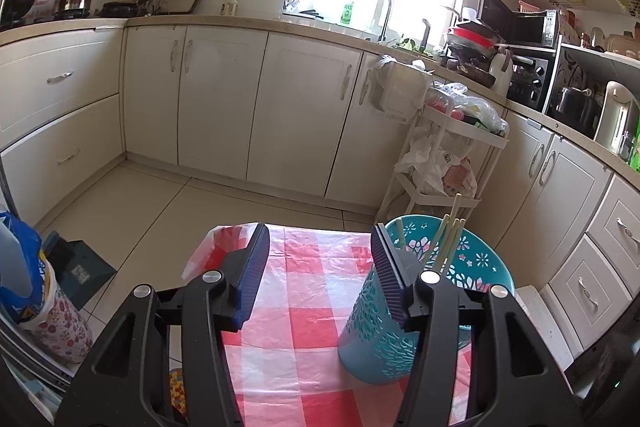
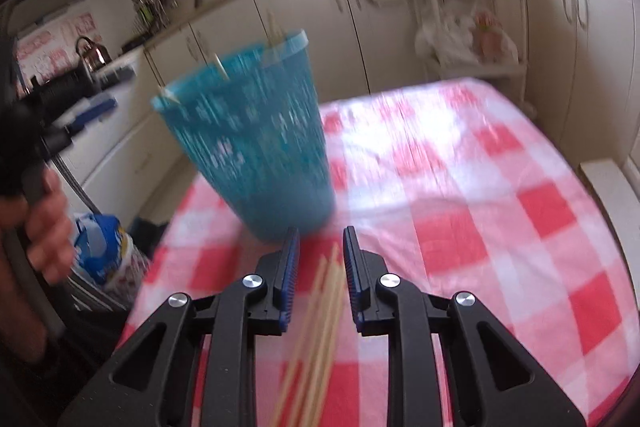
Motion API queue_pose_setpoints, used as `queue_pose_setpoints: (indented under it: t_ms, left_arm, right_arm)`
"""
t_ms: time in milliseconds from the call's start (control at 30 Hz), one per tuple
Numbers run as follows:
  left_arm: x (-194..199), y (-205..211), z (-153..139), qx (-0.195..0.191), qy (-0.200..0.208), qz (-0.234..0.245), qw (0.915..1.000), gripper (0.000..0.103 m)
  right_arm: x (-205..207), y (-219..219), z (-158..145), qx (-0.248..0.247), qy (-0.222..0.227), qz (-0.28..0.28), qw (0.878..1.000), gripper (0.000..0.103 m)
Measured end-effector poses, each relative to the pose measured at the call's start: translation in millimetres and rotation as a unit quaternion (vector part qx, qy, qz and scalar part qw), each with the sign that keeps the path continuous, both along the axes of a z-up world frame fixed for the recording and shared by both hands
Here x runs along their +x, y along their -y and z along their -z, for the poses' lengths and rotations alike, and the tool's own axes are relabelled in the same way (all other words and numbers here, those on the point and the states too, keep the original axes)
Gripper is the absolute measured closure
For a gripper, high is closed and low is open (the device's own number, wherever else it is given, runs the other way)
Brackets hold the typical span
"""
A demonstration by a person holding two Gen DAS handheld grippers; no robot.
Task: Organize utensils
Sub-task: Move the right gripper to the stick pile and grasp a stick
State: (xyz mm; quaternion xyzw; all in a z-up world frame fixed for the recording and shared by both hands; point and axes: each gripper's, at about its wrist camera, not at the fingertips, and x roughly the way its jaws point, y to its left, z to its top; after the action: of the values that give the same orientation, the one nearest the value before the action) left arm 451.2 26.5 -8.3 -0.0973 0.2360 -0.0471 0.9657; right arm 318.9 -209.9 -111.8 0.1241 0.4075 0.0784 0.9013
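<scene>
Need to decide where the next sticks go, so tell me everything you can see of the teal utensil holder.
The teal utensil holder is a tall tapered cup, apparently plastic, with cut-out flower and leaf patterns through its wall. It stands upright on the red-and-white checked tablecloth. Several pale chopsticks already lean inside, tips above the rim. The left gripper's right-hand finger overlaps its rim; contact is unclear.
</scene>
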Motion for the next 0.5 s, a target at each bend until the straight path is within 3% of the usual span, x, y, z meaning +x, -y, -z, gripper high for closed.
queue_pose_setpoints:
  t_ms: [333, 500]
  left_arm:
    - [1.3, 1.7, 2.7, 0.008, -0.004, 0.0, 1.0, 0.05]
    - [1.7, 1.7, 2.9, 0.008, -0.005, 0.001, 1.0, 0.049]
  right_arm:
    - [1.4, -16.6, 44.9, -0.045, -0.075, -0.023, 0.996, 0.08]
    - [2.3, -23.6, 46.7, -0.071, -0.081, -0.029, 0.994, 0.081]
